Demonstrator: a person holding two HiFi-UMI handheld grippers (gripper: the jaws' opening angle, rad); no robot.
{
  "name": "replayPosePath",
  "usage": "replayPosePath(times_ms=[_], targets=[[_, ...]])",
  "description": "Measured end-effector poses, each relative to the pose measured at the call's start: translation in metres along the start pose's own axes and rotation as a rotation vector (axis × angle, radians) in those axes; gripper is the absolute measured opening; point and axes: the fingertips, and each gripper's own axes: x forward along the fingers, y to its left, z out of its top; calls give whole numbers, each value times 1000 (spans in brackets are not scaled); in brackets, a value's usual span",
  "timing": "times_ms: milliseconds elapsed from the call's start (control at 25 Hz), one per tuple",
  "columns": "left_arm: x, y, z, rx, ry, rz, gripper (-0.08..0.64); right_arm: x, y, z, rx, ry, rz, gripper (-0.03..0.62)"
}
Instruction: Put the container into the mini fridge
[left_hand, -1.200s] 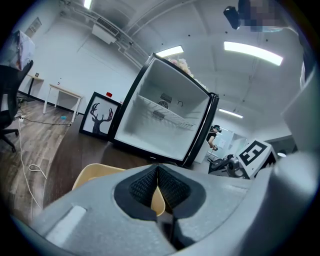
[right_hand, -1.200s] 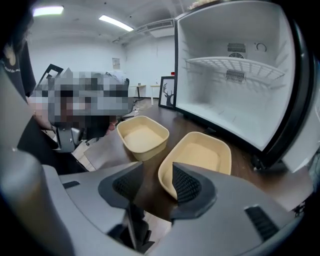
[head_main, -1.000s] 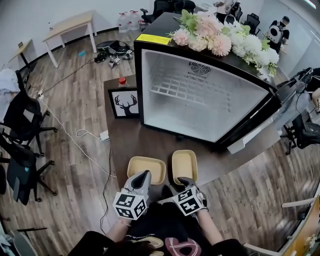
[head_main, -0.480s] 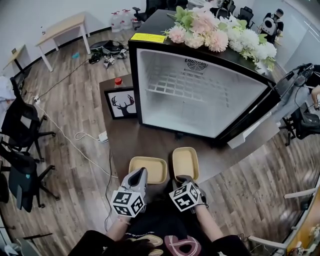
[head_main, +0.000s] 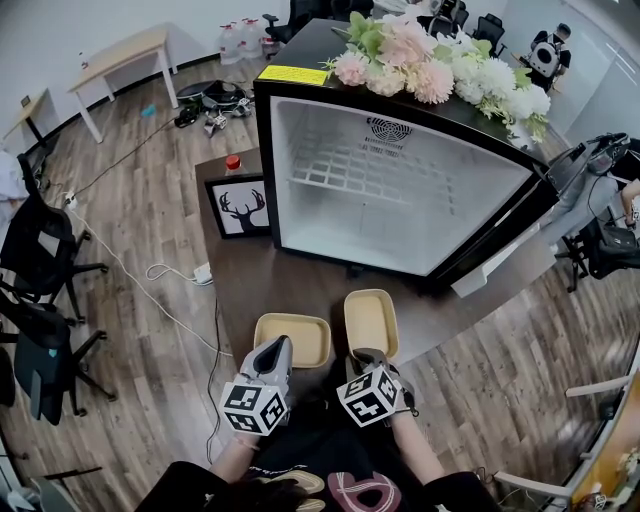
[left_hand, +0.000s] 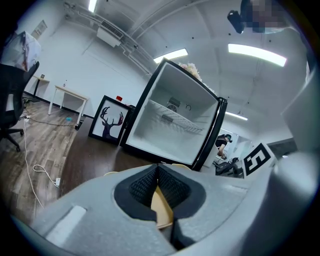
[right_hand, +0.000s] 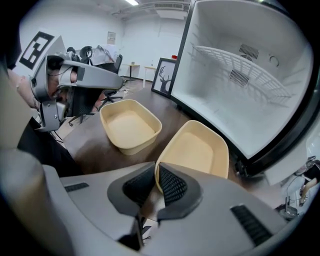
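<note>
On the dark table (head_main: 262, 285), right in front of the open mini fridge (head_main: 400, 200), two tan containers sit side by side. The left gripper (head_main: 280, 346) is clamped on the near rim of the left container (head_main: 295, 338), its wall pinched between the pads. The right gripper (head_main: 368, 356) has just been closing (jaws nearly together now) and bites the near rim of the right container (head_main: 371, 320). Flowers (head_main: 440, 70) top the fridge.
</note>
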Motion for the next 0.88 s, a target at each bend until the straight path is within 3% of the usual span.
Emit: replayPosePath(times_ms=[520, 880], targets=[[10, -8, -2, 53, 24, -17, 9, -22, -55, 36, -75, -9, -76, 31], [11, 1, 1, 33, 13, 6, 9, -13, -91, 60, -96, -19, -87, 31]])
